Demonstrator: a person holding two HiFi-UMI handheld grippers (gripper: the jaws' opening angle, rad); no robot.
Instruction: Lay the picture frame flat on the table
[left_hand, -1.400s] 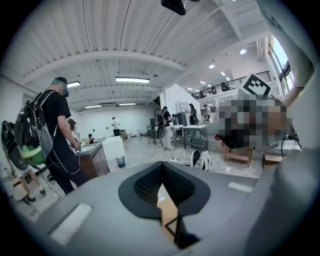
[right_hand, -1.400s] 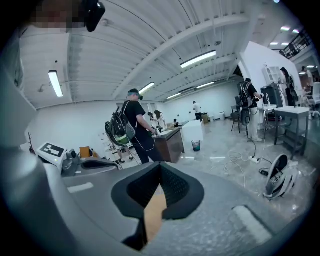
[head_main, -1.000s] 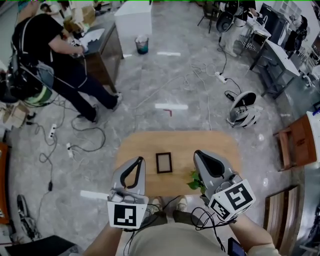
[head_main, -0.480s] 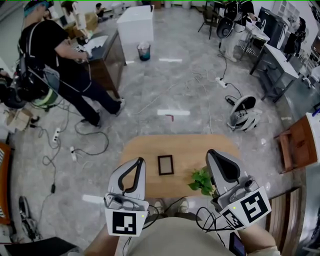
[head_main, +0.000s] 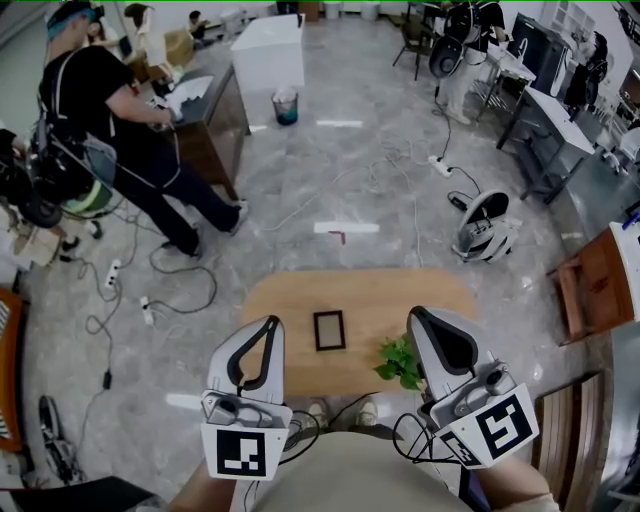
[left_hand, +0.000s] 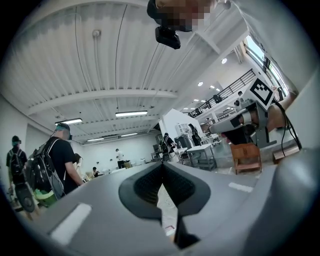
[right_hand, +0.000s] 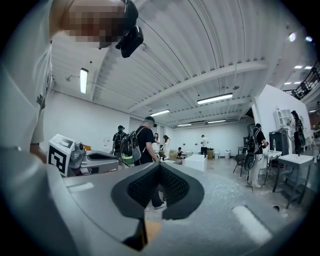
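Observation:
A small dark picture frame with a pale centre sits mid-way across the oval wooden table, its whole rectangle showing to the head view. My left gripper hovers at the near table edge, left of the frame, shut and empty. My right gripper is on the frame's right, above a small green plant, also shut with nothing in it. Neither touches the frame. In the left gripper view the closed jaws point out into the room; the right gripper view shows its jaws closed too.
A person in black with a backpack stands at a desk, far left. Cables trail over the floor around the table. A white fan lies on the floor to the right, near a wooden chair. A white cabinet stands at the back.
Both grippers have drawn back toward my body, the right one also shifting right, off the plant. The frame has stayed where it was.

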